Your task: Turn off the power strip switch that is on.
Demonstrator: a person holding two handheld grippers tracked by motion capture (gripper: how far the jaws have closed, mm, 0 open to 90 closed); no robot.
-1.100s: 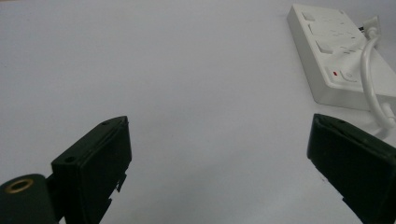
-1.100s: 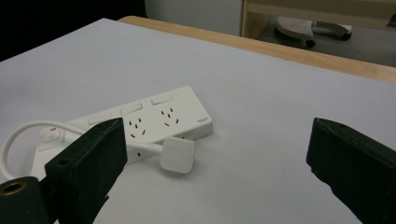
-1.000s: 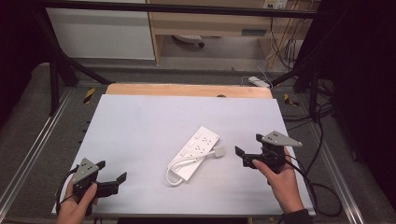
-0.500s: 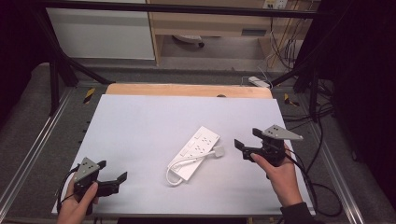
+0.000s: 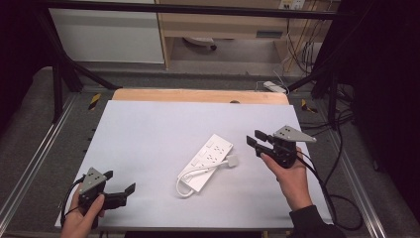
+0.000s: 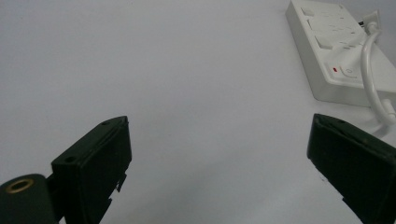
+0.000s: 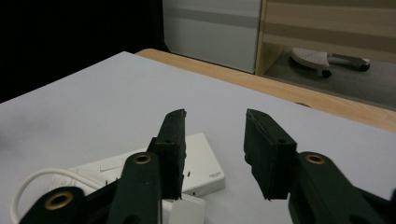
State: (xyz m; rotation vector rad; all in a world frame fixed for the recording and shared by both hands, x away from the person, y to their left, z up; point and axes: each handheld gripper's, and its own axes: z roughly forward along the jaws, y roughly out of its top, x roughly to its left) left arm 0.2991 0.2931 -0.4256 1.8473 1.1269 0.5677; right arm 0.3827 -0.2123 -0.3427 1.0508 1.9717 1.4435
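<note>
Your right gripper (image 5: pixel 255 140) has lifted slightly and drawn nearer the one white power strip (image 5: pixel 208 161), its fingers just closing to a narrow gap on nothing. From above, that strip lies mid-counter (image 5: pixel 148 129) between two grippers. Your left gripper (image 6: pixel 219 154) shows fingers spread wide, empty, the strip ahead. Along your right gripper, the strip sits just beyond the fingers (image 7: pixel 175 140), untouched.

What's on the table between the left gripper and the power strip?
Nothing: in the high view, bare white table separates the left gripper from the power strip. The left gripper view shows the same bare stretch.
</note>
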